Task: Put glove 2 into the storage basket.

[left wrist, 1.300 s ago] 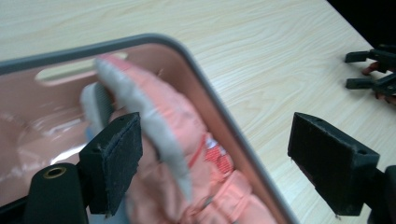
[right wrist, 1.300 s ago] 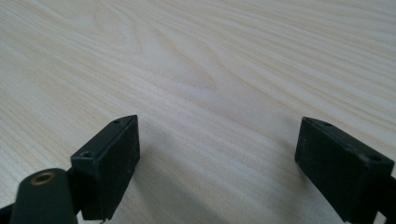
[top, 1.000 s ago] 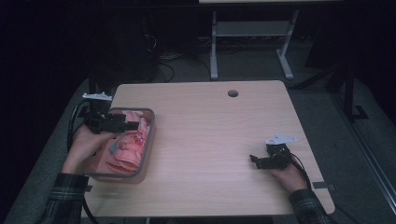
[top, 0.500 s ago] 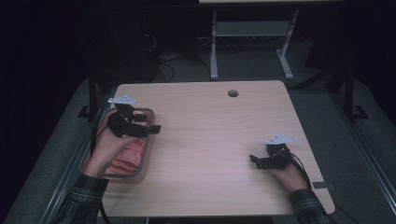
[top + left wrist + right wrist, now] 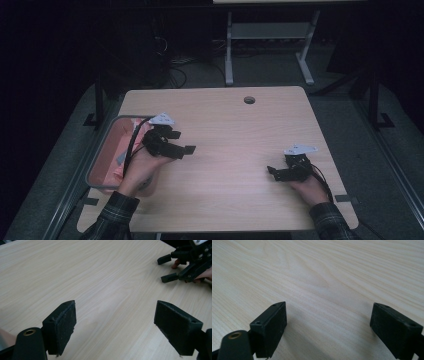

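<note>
My left gripper (image 5: pixel 182 142) is held just above the wooden table (image 5: pixel 235 130), right of a grey tray (image 5: pixel 94 171) that holds crumpled pink material (image 5: pixel 112 150). Its jaws point right and stand wide open with nothing between them, as the left gripper view (image 5: pixel 115 327) confirms over bare wood. My right gripper (image 5: pixel 274 173) rests low near the table's front right, jaws pointing left. In the right gripper view (image 5: pixel 328 325) it is open and empty. The right gripper (image 5: pixel 185 265) also appears far off in the left gripper view.
A round cable hole (image 5: pixel 249 100) lies near the table's far edge. The tray sits at the table's left edge. Behind the table, on the dark floor, stand a white desk frame (image 5: pixel 265 45) and some cables (image 5: pixel 175 65).
My left gripper has come up out of the tray and moved right over the bare table, empty. The right gripper has stayed where it was.
</note>
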A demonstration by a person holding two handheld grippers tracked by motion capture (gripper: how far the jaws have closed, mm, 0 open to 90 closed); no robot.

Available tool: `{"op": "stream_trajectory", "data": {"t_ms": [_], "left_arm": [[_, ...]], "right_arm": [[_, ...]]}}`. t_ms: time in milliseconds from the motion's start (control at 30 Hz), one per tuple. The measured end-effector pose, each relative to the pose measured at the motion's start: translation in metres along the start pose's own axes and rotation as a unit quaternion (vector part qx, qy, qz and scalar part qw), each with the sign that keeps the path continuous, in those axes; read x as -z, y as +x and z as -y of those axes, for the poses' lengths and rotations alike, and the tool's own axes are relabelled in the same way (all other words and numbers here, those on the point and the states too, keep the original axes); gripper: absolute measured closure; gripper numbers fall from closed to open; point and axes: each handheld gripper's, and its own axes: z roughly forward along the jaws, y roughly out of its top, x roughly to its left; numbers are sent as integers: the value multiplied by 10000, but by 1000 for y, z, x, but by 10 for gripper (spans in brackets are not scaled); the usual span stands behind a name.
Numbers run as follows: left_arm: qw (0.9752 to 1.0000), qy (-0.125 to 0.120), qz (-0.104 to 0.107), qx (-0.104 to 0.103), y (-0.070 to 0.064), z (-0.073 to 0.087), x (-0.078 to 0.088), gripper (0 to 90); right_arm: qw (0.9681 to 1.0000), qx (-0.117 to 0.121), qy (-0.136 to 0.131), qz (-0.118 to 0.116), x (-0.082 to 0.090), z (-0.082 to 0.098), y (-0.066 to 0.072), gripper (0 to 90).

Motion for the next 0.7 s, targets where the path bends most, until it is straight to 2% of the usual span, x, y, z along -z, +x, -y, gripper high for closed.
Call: {"op": "stream_trajectory", "data": {"t_ms": [367,700], "left_arm": [[9995,147,-86,-272,-22,15,-37,176],[9988,269,-96,-394,-36,34,-65,175]], "right_arm": [[10000,1,1,0,0,0,0,138],[10000,4,0,-1,0,0,0,138]]}}
